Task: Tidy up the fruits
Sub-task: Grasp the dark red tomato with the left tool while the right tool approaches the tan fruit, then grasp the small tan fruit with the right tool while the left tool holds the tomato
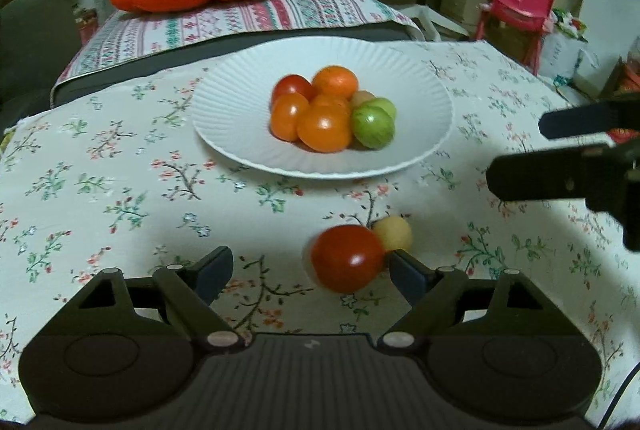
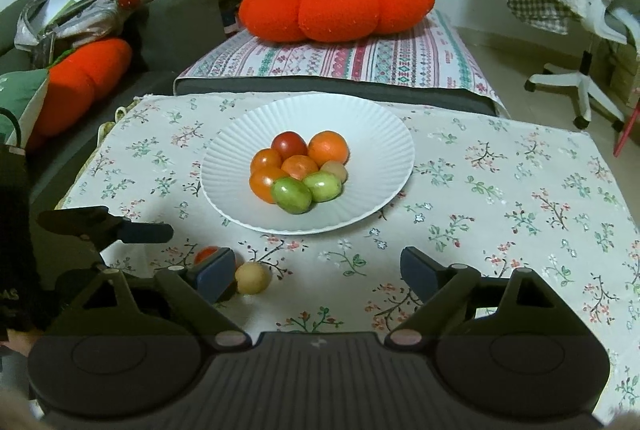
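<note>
A white ribbed plate [image 1: 420, 134] [image 2: 372, 146] on the floral cloth holds several small fruits: orange, red, green and a tan one. A red tomato [image 1: 346, 257] lies on the cloth between my left gripper's [image 1: 310, 270] open fingers, close to the right finger; the right wrist view shows only a sliver of it [image 2: 206, 253]. A pale yellow fruit [image 1: 394, 233] [image 2: 252, 278] lies just beyond it. My right gripper [image 2: 316, 272] is open and empty, its left finger beside the yellow fruit; it enters the left wrist view [image 1: 516, 154] from the right.
The floral tablecloth [image 2: 500, 190] covers the table. Behind it stands a striped cushion seat [image 2: 360, 58] with a large orange plush pumpkin [image 2: 336, 4]. A sofa with another plush is at left, a white chair base [image 2: 576, 86] at right, a pink child's chair [image 1: 516, 2] behind.
</note>
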Demonstrator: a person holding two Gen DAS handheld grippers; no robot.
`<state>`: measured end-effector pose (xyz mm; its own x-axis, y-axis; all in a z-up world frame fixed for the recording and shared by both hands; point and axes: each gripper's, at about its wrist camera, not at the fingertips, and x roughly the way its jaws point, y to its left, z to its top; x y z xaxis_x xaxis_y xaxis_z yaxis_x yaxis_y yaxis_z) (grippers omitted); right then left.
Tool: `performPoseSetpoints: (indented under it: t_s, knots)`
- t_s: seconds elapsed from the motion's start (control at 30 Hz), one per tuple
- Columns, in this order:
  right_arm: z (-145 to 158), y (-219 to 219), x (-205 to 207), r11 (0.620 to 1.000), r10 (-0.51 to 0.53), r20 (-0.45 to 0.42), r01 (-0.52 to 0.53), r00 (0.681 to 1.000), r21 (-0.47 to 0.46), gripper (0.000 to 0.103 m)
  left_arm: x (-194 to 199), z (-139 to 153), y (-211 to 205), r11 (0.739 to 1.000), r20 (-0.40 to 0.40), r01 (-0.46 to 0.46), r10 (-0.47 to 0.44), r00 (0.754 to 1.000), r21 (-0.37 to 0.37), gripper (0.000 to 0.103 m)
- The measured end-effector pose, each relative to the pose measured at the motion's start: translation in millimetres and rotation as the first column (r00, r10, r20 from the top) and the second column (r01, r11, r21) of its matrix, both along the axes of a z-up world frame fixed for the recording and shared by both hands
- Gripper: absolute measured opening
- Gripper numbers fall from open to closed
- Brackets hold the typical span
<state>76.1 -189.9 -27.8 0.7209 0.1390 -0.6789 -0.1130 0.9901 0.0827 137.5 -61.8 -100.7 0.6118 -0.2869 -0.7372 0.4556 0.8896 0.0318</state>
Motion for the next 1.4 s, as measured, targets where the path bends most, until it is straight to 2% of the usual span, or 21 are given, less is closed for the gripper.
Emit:
performPoseSetpoints:
  t_s: [0.07, 0.13, 0.2, 0.23, 0.27, 0.3, 0.33, 0.57, 0.8, 1.1, 1.3, 1.4]
  knots:
    - [-1, 0, 0, 1.0, -0.003, -0.004, 0.003, 1.0, -0.001, 0.088, 0, -2, -2, 1.0, 0.006, 0.011, -0.011, 1.0, 0.009, 0.069]
    - [-2, 0, 0, 1.0, -0.004, -0.006, 0.004, 1.0, -0.002, 0.088, 0, -3, -3, 1.0, 0.01, 0.024, -0.024, 1.0, 0.013, 0.064]
    - [-2, 0, 0, 1.0, -0.005, -0.007, 0.005, 1.0, -0.004, 0.088, 1, -4, -4, 0.999, 0.005, 0.038, -0.038, 0.999, 0.012, 0.048]
    - [-2, 0, 0, 1.0, -0.006, -0.008, 0.006, 1.0, -0.003, 0.088, 2, -4, -4, 0.999, 0.002, 0.046, -0.046, 0.999, 0.005, 0.045]
    - [-2, -1, 0, 1.0, -0.007, -0.009, 0.007, 1.0, -0.001, 0.088, 2, -4, -4, 0.999, 0.002, 0.052, -0.052, 0.999, -0.001, 0.038]
    - [-3, -1, 1, 1.0, -0.008, -0.011, 0.008, 1.0, 0.002, 0.088, 1, -3, -5, 0.998, 0.004, 0.059, -0.059, 0.998, -0.003, 0.024]
    - [-3, -1, 1, 1.0, -0.007, -0.013, 0.007, 1.0, 0.004, 0.088, 1, -3, -6, 0.998, 0.005, 0.069, -0.069, 0.998, -0.002, 0.017]
    - [-6, 2, 1, 1.0, 0.012, -0.02, -0.012, 1.0, 0.007, 0.088, 2, -1, -5, 0.998, -0.01, 0.069, -0.069, 0.998, -0.01, 0.016]
    - [-16, 8, 4, 0.998, 0.055, -0.015, -0.055, 0.998, 0.017, 0.088, 5, 14, 15, 0.999, -0.015, 0.014, -0.015, 1.0, -0.05, 0.016]
    - [-37, 38, 6, 0.984, 0.176, -0.019, -0.176, 0.984, -0.022, 0.079, 11, 18, 40, 0.995, -0.033, -0.068, 0.066, 0.997, -0.068, 0.016]
    - [-49, 55, 11, 0.977, 0.204, -0.003, -0.204, 0.979, -0.064, 0.059, 13, 19, 44, 0.994, -0.036, -0.08, 0.077, 0.996, -0.069, 0.016]
    - [-57, 56, 14, 0.976, 0.205, -0.009, -0.205, 0.979, -0.076, 0.04, 14, 19, 46, 0.994, -0.035, -0.087, 0.084, 0.996, -0.07, 0.016]
